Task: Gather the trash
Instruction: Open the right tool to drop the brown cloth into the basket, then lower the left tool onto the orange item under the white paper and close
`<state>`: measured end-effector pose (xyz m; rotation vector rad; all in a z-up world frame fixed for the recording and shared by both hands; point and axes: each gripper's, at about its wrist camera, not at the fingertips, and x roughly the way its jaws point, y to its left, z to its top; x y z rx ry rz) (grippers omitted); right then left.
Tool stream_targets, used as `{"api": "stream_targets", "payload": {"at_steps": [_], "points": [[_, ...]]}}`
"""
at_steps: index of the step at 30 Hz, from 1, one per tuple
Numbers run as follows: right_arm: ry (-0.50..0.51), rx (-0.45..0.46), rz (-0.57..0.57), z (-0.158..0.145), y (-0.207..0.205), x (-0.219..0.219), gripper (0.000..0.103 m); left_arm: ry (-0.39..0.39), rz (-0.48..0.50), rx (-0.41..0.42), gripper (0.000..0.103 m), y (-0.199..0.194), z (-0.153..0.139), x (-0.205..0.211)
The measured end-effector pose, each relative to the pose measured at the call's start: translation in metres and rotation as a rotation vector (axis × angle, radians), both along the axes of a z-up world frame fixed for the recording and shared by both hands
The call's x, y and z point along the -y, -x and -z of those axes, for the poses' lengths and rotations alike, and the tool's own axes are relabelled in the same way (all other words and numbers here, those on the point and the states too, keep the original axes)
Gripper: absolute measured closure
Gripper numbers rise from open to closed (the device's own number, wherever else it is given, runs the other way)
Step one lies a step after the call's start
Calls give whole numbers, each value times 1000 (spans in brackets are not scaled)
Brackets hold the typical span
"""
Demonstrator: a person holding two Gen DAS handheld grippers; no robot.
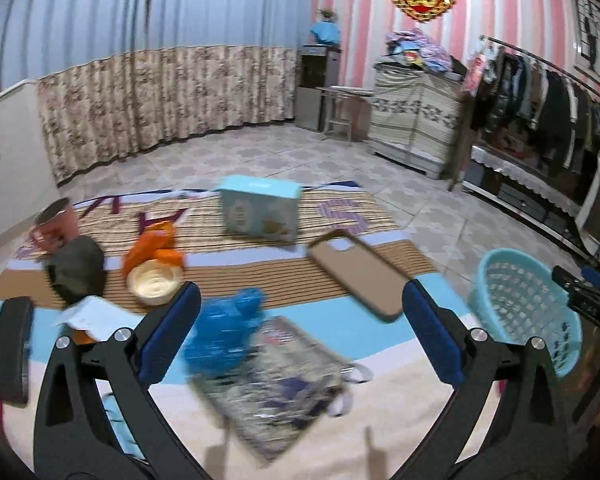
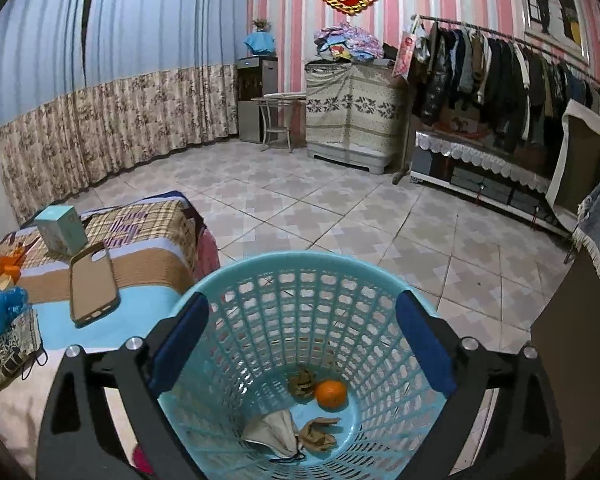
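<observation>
My left gripper (image 1: 300, 304) is open and empty above a striped table, with a crumpled blue plastic bag (image 1: 224, 328) and a patterned face mask (image 1: 276, 384) between its fingers. My right gripper (image 2: 302, 336) is open and empty over a light blue mesh basket (image 2: 260, 276) beside the table. Inside the basket lie an orange (image 2: 331, 395), crumpled brown paper scraps (image 2: 318, 434) and a beige mask (image 2: 274, 434). The basket also shows in the left wrist view (image 1: 528, 304) at the right. The blue bag (image 2: 4, 308) and patterned mask (image 2: 14, 348) show at far left in the right wrist view.
On the table are a brown phone case (image 1: 360, 276), a teal box (image 1: 260, 210), an orange wrapper (image 1: 156, 248), a cream lid (image 1: 154, 282), a pink mug (image 1: 54, 224), a dark cap (image 1: 76, 270), white paper (image 1: 90, 316) and a black object (image 1: 12, 348). A clothes rack (image 2: 500, 72) lines the right wall.
</observation>
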<state>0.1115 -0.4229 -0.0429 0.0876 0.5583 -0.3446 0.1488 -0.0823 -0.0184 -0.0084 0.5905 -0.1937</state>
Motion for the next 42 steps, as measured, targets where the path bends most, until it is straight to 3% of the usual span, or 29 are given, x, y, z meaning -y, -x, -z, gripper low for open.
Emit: {"api": "stream_targets", "payload": {"at_steps": [10,20,27,32,37,42], "points": [[-18,-23,-88,8,-13,-70,10,-60,-156,-51,6,-6,19,-105],[27,-67,-160,18,-28,-124,10,26,-187,-177,7,-19,58,-163],[40,-85,-170,22,-33,-129,10,59,-159,-257,25,-50,71,-157],[41,-86,-169,22,-33,-129,10,49,-172,-237,32,-63,66,-158],[39,-86,-180,22,-34,-131,10,13,-192,-255,46,-79,65,-160],[66,-84,-196,21,-34,-136,10,47,-216,-272,61,-81,67,-176]]}}
